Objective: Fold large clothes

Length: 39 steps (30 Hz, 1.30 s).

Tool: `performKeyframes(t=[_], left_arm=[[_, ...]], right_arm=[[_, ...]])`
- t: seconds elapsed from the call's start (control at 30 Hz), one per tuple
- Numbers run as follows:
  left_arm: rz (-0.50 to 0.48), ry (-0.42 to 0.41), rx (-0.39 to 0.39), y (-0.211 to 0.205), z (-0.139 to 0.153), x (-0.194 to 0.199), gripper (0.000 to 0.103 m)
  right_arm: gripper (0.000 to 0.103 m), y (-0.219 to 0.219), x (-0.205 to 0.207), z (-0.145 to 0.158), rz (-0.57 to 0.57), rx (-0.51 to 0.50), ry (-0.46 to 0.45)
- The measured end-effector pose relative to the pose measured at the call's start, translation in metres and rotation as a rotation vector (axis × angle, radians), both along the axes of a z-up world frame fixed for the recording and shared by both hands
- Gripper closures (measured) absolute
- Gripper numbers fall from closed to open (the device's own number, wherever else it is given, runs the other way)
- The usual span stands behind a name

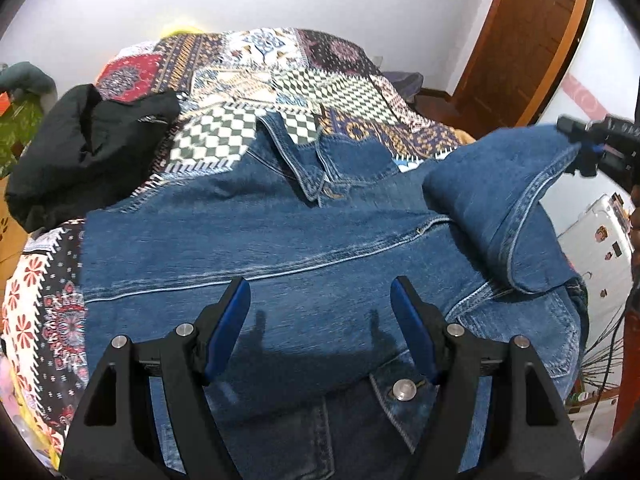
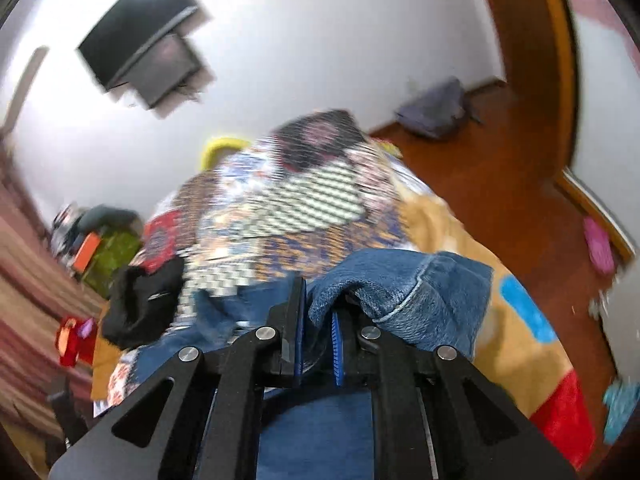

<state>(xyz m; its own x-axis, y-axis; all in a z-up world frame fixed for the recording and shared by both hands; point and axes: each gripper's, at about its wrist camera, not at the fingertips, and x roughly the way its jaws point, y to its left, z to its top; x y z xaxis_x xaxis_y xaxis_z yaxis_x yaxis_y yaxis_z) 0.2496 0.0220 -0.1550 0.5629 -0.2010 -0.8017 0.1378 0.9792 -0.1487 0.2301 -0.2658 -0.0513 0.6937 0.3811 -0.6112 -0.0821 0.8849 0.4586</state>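
While sleeve [image 1: 500,196] lifts, collar [image 1: 304,160] points away.

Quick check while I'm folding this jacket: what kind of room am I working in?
Most likely a bedroom in a home. The denim jacket lies on a bed under a patchwork bedspread, a dark screen hangs on the white wall, and a wooden door stands beyond the bed.

A patchwork bedspread [image 1: 256,80] in checks and florals covers the bed. A crumpled black garment [image 1: 88,148] lies on its left side. Beyond, a wooden door [image 1: 520,44] stands against the white wall, where a dark wall-mounted screen [image 2: 140,40] hangs. A grey bag [image 2: 434,108] sits on the brown floor [image 2: 500,208], with a pink slipper [image 2: 598,244] near the skirting.
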Motion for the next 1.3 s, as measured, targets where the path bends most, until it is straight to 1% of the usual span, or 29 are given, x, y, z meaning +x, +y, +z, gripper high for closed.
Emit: performKeyframes(t=[0.1,0.17,0.2,0.27,0.3,0.37,0.5,0.57,0.67,0.7,0.73,0.8,0.9,0.97,1.0,1.03,1.07,1.13,1.2,1.3], left_arm=[[0.013,-0.033,-0.013,0.012,0.010,-0.009,0.031],[0.030,-0.057,-0.024,0.023,0.019,-0.016,0.031],[0.037,-0.067,-0.025,0.027,0.022,-0.020,0.031],[0.053,-0.088,-0.026,0.038,0.029,-0.028,0.031],[0.064,-0.099,-0.026,0.046,0.032,-0.034,0.031],[0.083,-0.115,-0.027,0.062,0.037,-0.047,0.031],[0.152,-0.124,-0.025,0.095,0.038,-0.069,0.030],[0.190,-0.113,-0.032,0.113,0.034,-0.080,0.030],[0.232,-0.094,-0.031,0.134,0.025,-0.093,0.030],[0.240,-0.089,-0.032,0.138,0.023,-0.097,0.030],[0.246,-0.082,-0.030,0.142,0.019,-0.102,0.030],[0.248,-0.069,-0.012,0.144,0.012,-0.107,0.030],[0.236,-0.052,0.010,0.140,0.004,-0.110,0.030],[0.228,-0.034,0.004,0.138,-0.001,-0.109,0.030],[0.226,-0.020,-0.005,0.136,-0.004,-0.108,0.030],[0.228,-0.013,-0.011,0.135,-0.005,-0.107,0.030],[0.231,-0.002,-0.027,0.134,-0.007,-0.107,0.030],[0.235,0.016,-0.083,0.135,-0.010,-0.105,0.030],[0.247,0.038,-0.154,0.137,-0.014,-0.103,0.030],[0.265,0.091,-0.240,0.140,-0.023,-0.097,0.030]], right_arm=[[0.093,0.036,-0.001,0.021,0.086,-0.018,-0.045],[0.093,0.060,0.000,0.028,0.139,-0.035,-0.063],[0.093,0.079,0.000,0.032,0.182,-0.046,-0.070],[0.093,0.106,0.000,0.031,0.255,-0.045,-0.059],[0.093,0.122,-0.001,0.027,0.305,-0.021,-0.039],[0.093,0.158,-0.004,0.013,0.399,0.000,0.007],[0.093,0.221,-0.017,-0.033,0.522,-0.069,0.095],[0.093,0.251,-0.023,-0.065,0.596,-0.111,0.175],[0.093,0.275,-0.032,-0.102,0.667,-0.192,0.265],[0.093,0.281,-0.036,-0.109,0.679,-0.209,0.280],[0.089,0.285,-0.038,-0.116,0.698,-0.229,0.301],[0.089,0.288,-0.043,-0.120,0.724,-0.263,0.326],[0.084,0.290,-0.056,-0.110,0.770,-0.310,0.314],[0.074,0.284,-0.063,-0.099,0.781,-0.294,0.303],[0.072,0.280,-0.065,-0.095,0.773,-0.284,0.293],[0.068,0.274,-0.066,-0.089,0.758,-0.276,0.276],[0.064,0.268,-0.067,-0.083,0.741,-0.273,0.258],[0.062,0.256,-0.067,-0.073,0.705,-0.277,0.217],[0.061,0.241,-0.068,-0.062,0.658,-0.304,0.167],[0.059,0.211,-0.067,-0.048,0.562,-0.368,0.080]])
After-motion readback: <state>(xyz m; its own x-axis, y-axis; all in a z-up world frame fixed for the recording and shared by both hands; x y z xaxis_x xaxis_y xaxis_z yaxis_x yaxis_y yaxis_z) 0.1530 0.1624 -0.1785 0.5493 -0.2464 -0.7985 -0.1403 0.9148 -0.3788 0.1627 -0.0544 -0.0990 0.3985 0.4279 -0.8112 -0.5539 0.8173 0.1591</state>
